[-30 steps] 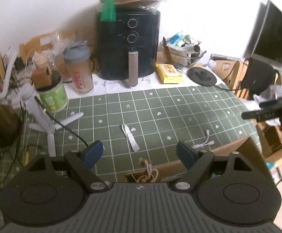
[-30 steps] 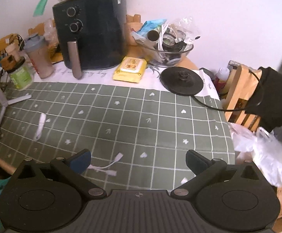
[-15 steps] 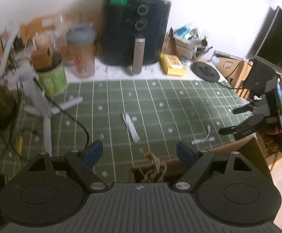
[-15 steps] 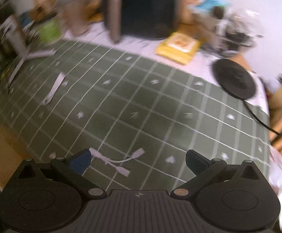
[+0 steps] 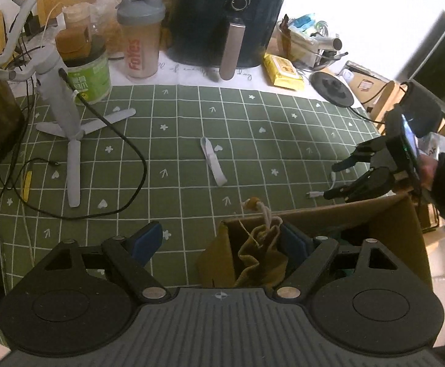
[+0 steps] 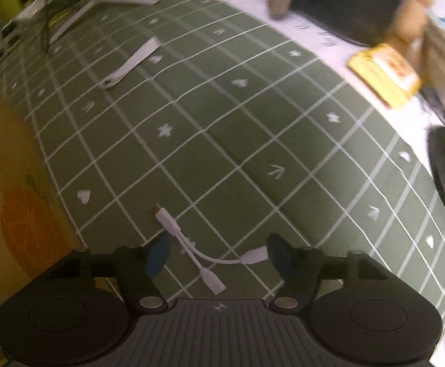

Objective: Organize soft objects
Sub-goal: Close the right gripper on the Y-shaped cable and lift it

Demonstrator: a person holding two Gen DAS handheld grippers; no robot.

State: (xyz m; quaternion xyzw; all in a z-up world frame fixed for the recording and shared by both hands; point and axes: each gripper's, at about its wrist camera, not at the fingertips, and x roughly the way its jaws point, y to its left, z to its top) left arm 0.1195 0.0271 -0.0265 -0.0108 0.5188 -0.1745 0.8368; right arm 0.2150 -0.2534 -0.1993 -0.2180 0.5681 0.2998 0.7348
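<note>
A cardboard box [image 5: 387,214] stands at the table's near edge, with a mustard drawstring pouch [image 5: 260,257] hanging over its left wall. My left gripper [image 5: 222,238] is open, its right finger just inside the box beside the pouch. A white strap [image 5: 212,160] lies mid-table; it also shows in the right wrist view [image 6: 133,61]. A white splitter cable [image 6: 198,244] lies on the green cloth between the fingers of my open right gripper [image 6: 219,252], which is low over it. The right gripper [image 5: 342,177] shows in the left wrist view too.
At the back stand a black air fryer [image 5: 225,15], a shaker bottle [image 5: 140,36], a green tub [image 5: 89,76] and a yellow pack [image 5: 283,72]. A white tripod [image 5: 66,116] and black cable [image 5: 124,153] lie left. A black round base [image 5: 332,88] is at right.
My right gripper has dropped down and forward over the white splitter cable, which now lies between its fingers. My left gripper has pulled back and risen, showing more of the box and pouch.
</note>
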